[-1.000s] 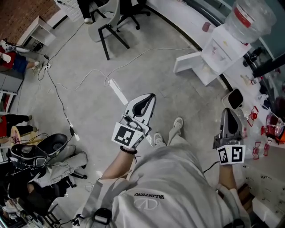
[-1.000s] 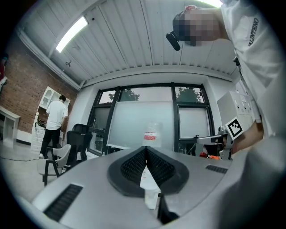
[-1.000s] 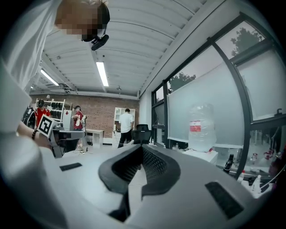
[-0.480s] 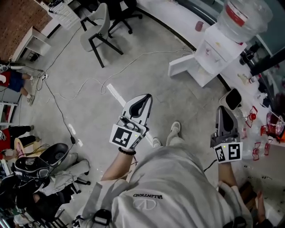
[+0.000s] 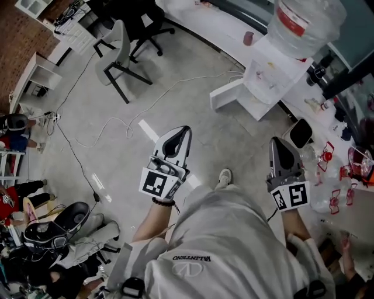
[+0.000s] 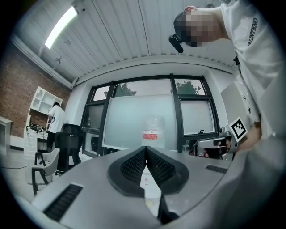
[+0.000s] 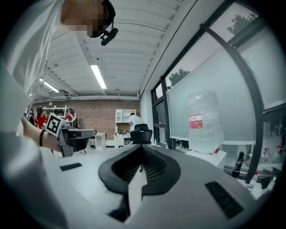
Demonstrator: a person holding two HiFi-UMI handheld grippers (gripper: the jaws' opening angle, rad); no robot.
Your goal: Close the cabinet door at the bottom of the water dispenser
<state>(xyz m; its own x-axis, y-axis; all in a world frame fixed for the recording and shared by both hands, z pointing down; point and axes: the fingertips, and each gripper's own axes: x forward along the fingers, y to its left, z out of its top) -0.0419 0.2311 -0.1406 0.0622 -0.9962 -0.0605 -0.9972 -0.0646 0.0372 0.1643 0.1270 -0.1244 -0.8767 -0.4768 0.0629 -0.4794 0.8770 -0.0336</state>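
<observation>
The white water dispenser (image 5: 270, 71) stands at the upper right of the head view with a large clear bottle (image 5: 304, 22) on top. Its bottom cabinet door (image 5: 227, 95) hangs open, swung out to the left over the floor. My left gripper (image 5: 182, 131) is shut and empty, well short of the door. My right gripper (image 5: 277, 141) is shut and empty too, nearer the dispenser's right side. Both point level toward the dispenser. The left gripper view shows the bottle (image 6: 153, 129) straight beyond the shut jaws. In the right gripper view the bottle (image 7: 203, 123) stands off to the right.
A grey chair (image 5: 120, 44) and a black office chair (image 5: 146, 17) stand at the far left of the dispenser. Cables (image 5: 146, 105) and a white tape strip (image 5: 151, 133) lie on the floor. A black bin (image 5: 301, 133) and a cluttered bench (image 5: 350, 169) are at the right.
Both grippers have travelled forward with the person toward the dispenser, which now sits lower and closer in the head view. The jaws have stayed shut.
</observation>
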